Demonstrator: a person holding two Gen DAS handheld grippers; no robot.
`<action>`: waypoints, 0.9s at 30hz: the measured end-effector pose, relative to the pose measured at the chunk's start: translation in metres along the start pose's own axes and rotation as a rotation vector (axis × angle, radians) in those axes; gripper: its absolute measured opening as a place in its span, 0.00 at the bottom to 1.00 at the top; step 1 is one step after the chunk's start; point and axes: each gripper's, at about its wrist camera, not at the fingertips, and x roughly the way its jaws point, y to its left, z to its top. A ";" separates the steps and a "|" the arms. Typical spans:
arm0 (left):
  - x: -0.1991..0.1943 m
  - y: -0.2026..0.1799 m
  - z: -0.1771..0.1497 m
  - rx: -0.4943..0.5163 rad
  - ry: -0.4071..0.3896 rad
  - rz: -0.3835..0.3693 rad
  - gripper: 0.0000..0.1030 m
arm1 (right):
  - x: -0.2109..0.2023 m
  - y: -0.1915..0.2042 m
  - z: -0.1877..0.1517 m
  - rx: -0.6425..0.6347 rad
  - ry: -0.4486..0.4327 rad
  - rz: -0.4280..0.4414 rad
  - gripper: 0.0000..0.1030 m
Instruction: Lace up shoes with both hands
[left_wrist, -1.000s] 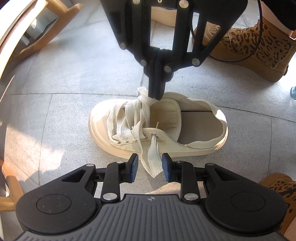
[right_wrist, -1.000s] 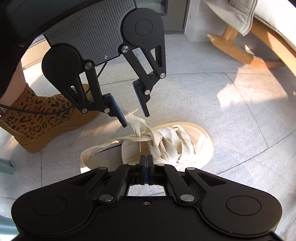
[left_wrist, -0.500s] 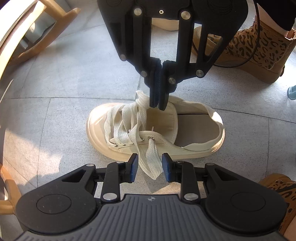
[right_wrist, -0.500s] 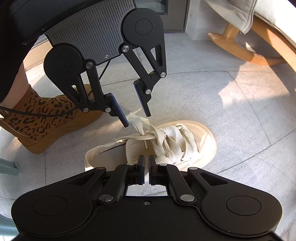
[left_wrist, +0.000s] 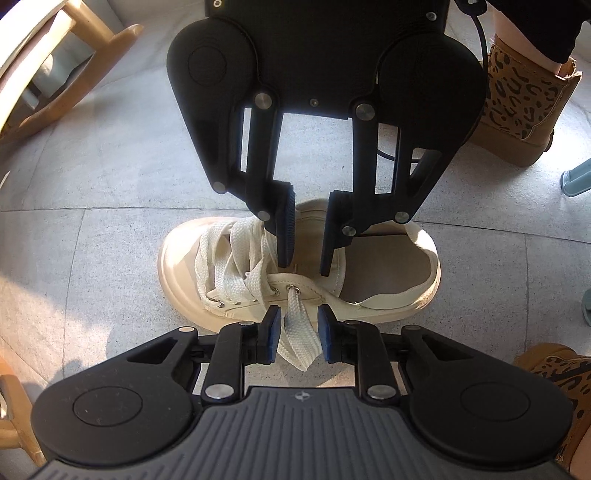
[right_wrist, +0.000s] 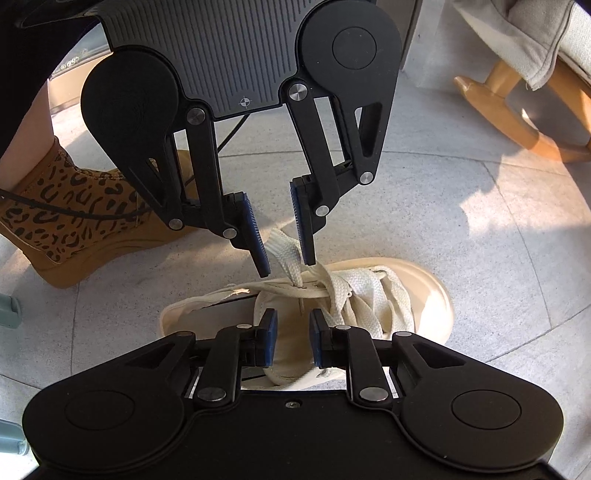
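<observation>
Left wrist view, left tool (left_wrist: 294, 334) closing around lace end (left_wrist: 300, 341), right tool (left_wrist: 306, 236) opening, empty.

Warm, strong sunlight falls low across the stone floor (left_wrist: 110, 206), leaving bright patches and soft, long shadows. Both views are sharp in the middle. The fisheye lens bends the floor's joints and rounds everything near the edges.
</observation>
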 end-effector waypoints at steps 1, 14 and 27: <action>0.000 0.000 0.000 0.001 -0.001 0.001 0.19 | 0.002 0.000 0.000 -0.007 -0.002 -0.002 0.17; -0.006 0.000 -0.005 -0.038 -0.004 0.016 0.19 | -0.002 -0.003 0.000 0.048 -0.009 -0.007 0.01; -0.005 0.004 -0.010 -0.136 0.024 0.004 0.21 | -0.040 -0.008 -0.016 0.093 0.077 -0.051 0.00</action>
